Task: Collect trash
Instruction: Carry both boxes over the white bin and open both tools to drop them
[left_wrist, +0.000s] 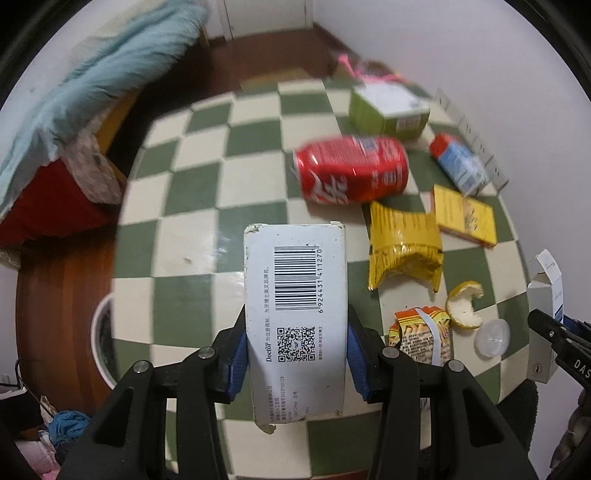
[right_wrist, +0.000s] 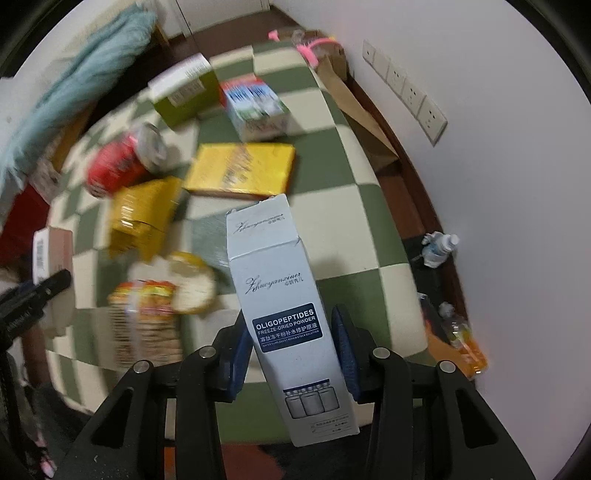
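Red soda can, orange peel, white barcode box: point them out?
red soda can (left_wrist: 352, 168), left wrist view, middle of its side.
orange peel (left_wrist: 463, 304), left wrist view, pale inner face.
white barcode box (left_wrist: 295, 280), left wrist view, on the barcode.

The white carton (left_wrist: 295, 317) in my left tool (left_wrist: 295, 354) reads "Doctor" beside a QR code, and above that a barcode numbered 6924431411270. The pale grey box (right_wrist: 291, 314) in my right tool (right_wrist: 295, 354) carries a dark label: "OLIGOPEPTIDES FREEZE-DRIED POWDER", with Chinese characters under it and a cursive brand name above that I cannot read. The red can (left_wrist: 351, 168) beyond the carton shows large white Chinese characters, blurred.
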